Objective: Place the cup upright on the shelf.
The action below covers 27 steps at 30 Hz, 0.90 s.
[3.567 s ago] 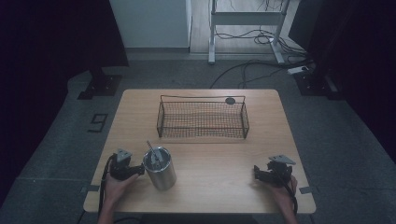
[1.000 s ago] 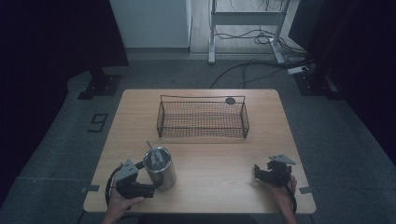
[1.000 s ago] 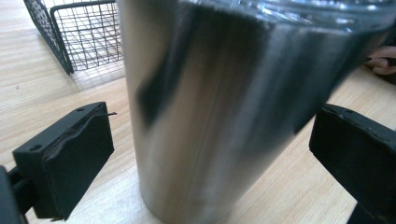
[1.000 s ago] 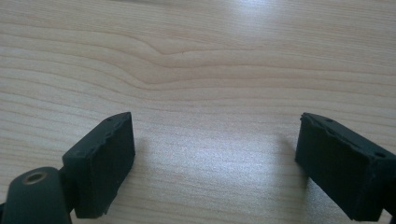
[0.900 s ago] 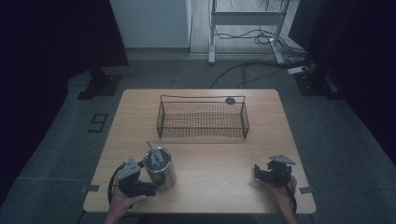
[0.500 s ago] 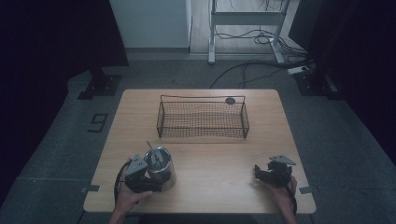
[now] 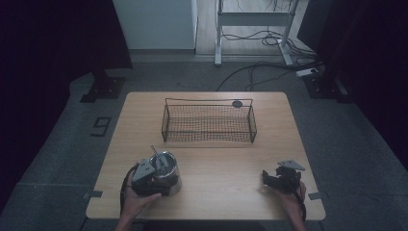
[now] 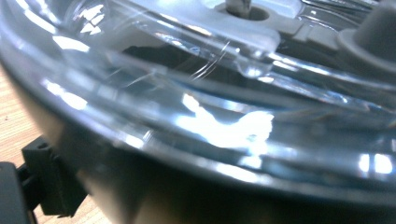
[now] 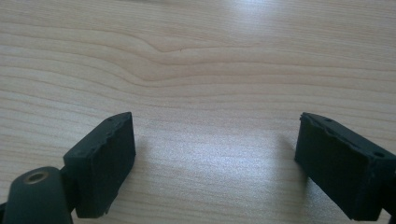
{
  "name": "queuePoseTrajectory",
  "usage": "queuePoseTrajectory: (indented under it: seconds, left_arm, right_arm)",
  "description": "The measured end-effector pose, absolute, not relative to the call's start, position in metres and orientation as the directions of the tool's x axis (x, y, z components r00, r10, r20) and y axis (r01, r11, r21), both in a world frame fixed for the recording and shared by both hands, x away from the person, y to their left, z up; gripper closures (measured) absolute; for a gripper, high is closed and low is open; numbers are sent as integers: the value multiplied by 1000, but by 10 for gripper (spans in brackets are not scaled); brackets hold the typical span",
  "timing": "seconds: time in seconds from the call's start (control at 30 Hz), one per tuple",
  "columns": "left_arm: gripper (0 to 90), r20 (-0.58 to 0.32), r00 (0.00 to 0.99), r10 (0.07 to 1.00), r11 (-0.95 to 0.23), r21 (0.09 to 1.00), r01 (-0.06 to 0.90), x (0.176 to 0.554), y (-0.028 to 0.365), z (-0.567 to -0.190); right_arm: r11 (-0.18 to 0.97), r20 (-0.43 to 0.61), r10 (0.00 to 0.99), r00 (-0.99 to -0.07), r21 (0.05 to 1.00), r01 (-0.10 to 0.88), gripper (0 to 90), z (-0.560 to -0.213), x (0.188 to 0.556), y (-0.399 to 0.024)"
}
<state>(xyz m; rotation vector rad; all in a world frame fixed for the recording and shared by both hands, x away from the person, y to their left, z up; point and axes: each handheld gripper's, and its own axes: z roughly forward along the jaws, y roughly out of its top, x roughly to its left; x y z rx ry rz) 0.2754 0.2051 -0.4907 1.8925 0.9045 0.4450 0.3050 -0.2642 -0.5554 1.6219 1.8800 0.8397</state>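
Observation:
A steel tumbler with a clear lid and a straw stands at the table's front left. My left gripper is pressed up against its near side, held by a hand. In the left gripper view the tumbler's lid and wall loom very close; one black finger shows far out at the lower left beside the wall, and the other is hidden. My right gripper rests near the front right edge. Its jaws stand wide apart over bare wood.
A black wire basket sits across the middle of the wooden table. A small dark round object lies just behind the basket. Cables and a metal frame stand on the floor beyond the table.
My left gripper has swung from the tumbler's left side down toward the front edge, then moved right and up against the tumbler. The right gripper has stayed still.

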Motion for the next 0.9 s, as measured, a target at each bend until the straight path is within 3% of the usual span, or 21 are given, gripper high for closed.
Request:
queuePoseTrajectory:
  seconds: [0.9]
  left_arm:
    - [33,-73,631,772,-222,900,375,272,211,-474]
  right_arm:
    - [90,15,989,-150,738,669,123,-555,305,-264]
